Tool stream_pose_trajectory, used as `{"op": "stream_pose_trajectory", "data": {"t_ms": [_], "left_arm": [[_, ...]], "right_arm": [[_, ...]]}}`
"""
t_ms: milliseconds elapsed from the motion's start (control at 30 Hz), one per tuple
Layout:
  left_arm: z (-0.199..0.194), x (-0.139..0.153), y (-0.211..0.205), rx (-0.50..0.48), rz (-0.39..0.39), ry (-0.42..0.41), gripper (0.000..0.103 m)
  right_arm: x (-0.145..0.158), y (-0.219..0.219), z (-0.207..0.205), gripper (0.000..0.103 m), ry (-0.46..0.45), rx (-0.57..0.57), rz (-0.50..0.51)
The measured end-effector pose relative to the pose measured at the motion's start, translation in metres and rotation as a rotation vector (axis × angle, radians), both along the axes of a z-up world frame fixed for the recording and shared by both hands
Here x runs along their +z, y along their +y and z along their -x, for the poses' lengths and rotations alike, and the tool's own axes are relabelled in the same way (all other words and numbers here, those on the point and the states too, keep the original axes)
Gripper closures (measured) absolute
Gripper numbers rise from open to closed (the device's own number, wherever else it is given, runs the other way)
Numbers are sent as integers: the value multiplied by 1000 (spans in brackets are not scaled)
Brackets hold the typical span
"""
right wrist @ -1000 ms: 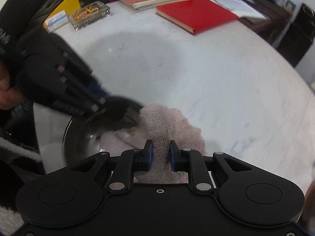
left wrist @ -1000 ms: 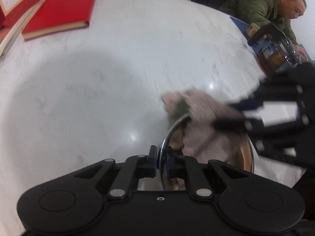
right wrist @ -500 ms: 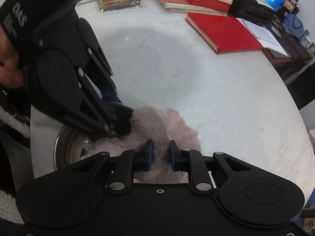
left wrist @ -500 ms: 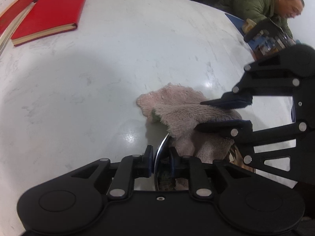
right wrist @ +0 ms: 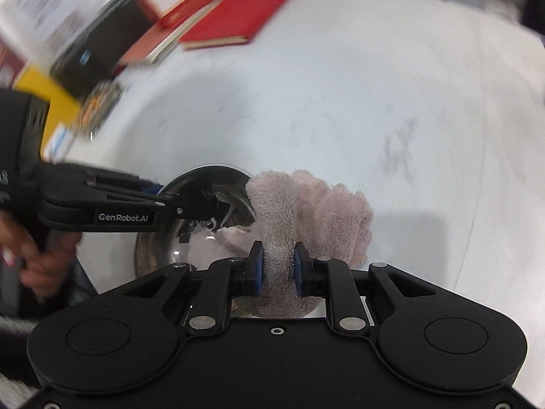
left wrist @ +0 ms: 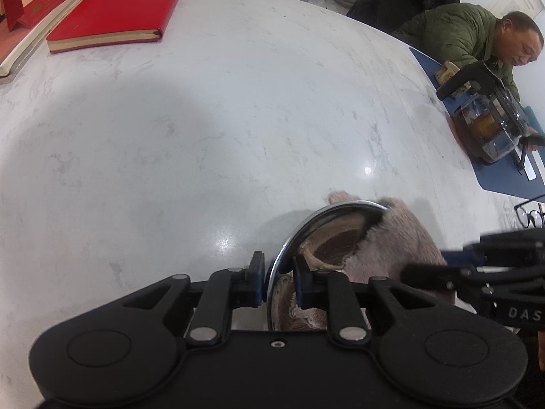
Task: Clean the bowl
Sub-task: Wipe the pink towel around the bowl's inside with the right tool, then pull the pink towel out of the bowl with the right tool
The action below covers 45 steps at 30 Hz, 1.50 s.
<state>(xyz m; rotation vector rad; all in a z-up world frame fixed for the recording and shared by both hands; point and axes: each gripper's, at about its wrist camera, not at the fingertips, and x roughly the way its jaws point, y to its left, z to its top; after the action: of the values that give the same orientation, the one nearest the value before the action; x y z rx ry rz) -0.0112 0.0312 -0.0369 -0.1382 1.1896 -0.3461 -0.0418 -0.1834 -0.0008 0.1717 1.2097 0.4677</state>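
Left tongs (left wrist: 277,277) clamp the bowl (left wrist: 335,206) rim at its near-left edge; right tongs (right wrist: 276,269) grip the cloth (right wrist: 306,211), draped over the bowl's right side

Counted on and around the marble table (left wrist: 238,109)

One steel bowl (left wrist: 337,208) and one pink cloth (right wrist: 306,204) are seen just ahead of the fingertips of two grippers, the left gripper (left wrist: 277,277) and the right gripper (right wrist: 277,267). Farther off, one red book (left wrist: 115,10), one glass teapot (left wrist: 490,126), one pair of glasses (left wrist: 529,211) and one seated man (left wrist: 477,37) are counted.
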Motion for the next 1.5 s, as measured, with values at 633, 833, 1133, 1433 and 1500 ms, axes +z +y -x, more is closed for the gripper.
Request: {"op": "stream_pose_trajectory", "data": {"t_ms": [633, 833, 1133, 1433, 1500], "left_arm": [[-8, 4, -2, -161, -80, -40, 86], [-5, 3, 2, -65, -69, -28, 86], [1, 4, 5, 44, -50, -31, 85], [6, 4, 5, 72, -46, -43, 85], [5, 4, 6, 71, -48, -35, 86]], "right_arm": [[17, 81, -29, 87, -304, 632, 359], [16, 79, -34, 87, -295, 589, 344], [2, 24, -21, 87, -72, 125, 98], [0, 15, -3, 84, -14, -5, 35], [6, 14, -1, 88, -41, -12, 42]]}}
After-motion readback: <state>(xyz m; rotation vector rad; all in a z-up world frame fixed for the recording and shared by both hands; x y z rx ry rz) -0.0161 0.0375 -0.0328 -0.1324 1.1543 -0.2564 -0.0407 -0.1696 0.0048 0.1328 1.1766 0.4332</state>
